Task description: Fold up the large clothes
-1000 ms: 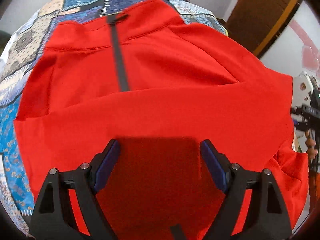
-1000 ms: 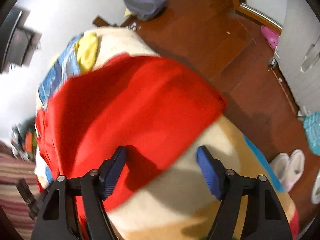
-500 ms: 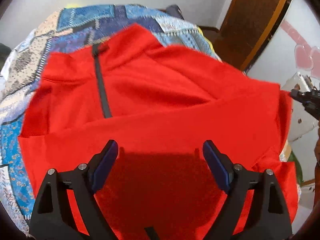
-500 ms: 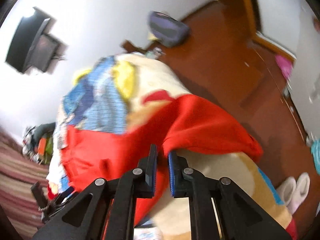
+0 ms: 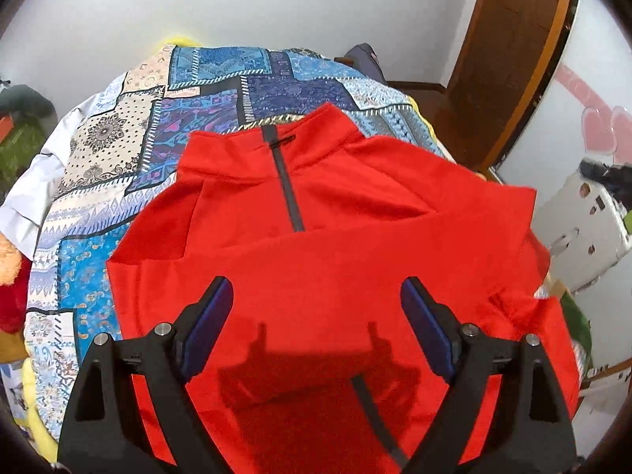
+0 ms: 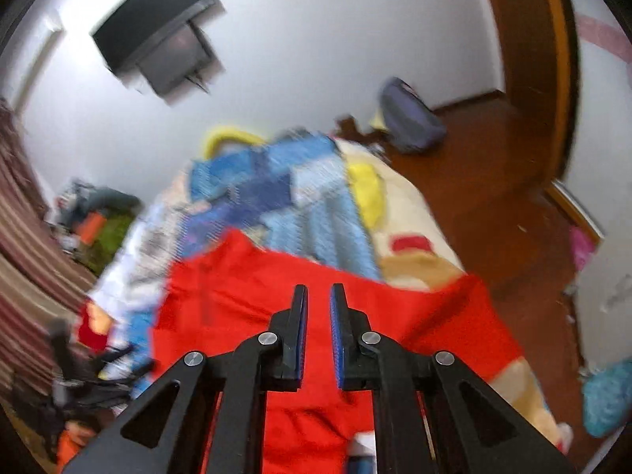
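Observation:
A large red zip-neck top (image 5: 316, 260) lies on the patterned blue bedspread (image 5: 221, 102), collar at the far end, dark zipper down its chest, lower part folded up across the body. My left gripper (image 5: 316, 316) hovers open and empty above the folded part. In the right wrist view the red top (image 6: 245, 308) spreads across the bed. My right gripper (image 6: 318, 304) is over it with the jaws nearly together and a narrow gap between them. I see no cloth between the pads.
A wooden door (image 5: 509, 51) stands at the right, with wood floor (image 6: 509, 197) beside the bed. A grey bag (image 6: 410, 118) lies on the floor by the wall. A TV (image 6: 158, 39) hangs on the wall. Clutter (image 6: 91, 221) sits left of the bed.
My right gripper closed from wide open to nearly shut and lifted, swinging its view up toward the wall. My left gripper rose and pulled back, still open.

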### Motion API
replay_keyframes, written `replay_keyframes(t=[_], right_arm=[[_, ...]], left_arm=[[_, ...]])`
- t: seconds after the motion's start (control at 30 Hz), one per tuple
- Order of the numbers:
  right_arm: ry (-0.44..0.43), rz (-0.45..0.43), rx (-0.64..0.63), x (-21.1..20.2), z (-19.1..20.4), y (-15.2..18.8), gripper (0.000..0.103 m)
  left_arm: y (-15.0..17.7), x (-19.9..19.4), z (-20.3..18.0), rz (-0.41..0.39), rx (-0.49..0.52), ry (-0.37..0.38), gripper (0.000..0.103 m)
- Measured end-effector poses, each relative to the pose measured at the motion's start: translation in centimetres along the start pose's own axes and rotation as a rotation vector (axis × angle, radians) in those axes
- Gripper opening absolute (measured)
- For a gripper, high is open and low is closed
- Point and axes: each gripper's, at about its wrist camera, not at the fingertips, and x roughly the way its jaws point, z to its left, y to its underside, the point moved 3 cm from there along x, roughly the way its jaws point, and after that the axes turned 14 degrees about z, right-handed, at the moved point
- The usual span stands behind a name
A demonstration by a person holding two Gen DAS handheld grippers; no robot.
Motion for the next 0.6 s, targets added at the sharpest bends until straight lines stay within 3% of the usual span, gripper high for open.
replay_keyframes(t=[0.13, 0.3, 0.4, 0.5, 0.6], right_arm=[[0.091, 0.166, 0.104, 4.3, -5.7, 2.2, 0.007], [0.218, 0.413, 0.168, 12.4, -12.9, 5.0, 0.007], [0.211, 0.367, 0.120, 13.0, -14.2, 5.8, 0.007], [0.305, 0.344, 0.074, 12.5, -14.5, 6.1, 0.007], [0.334, 0.342, 0.046, 12.5, -14.9, 6.5, 0.007]], left_arm=[[0.9, 1.2, -0.2, 0.016, 0.010, -0.005, 0.087], [1.5, 4.6, -0.8, 0.098, -0.006, 0.014, 0.087], [1.6, 6.0, -1.5, 0.115, 0.007, 0.016, 0.087], [1.3, 6.4, -2.4, 0.113, 0.031, -0.006, 0.087], [1.0, 6.0, -3.7, 0.078, 0.068, -0.036, 0.087]])
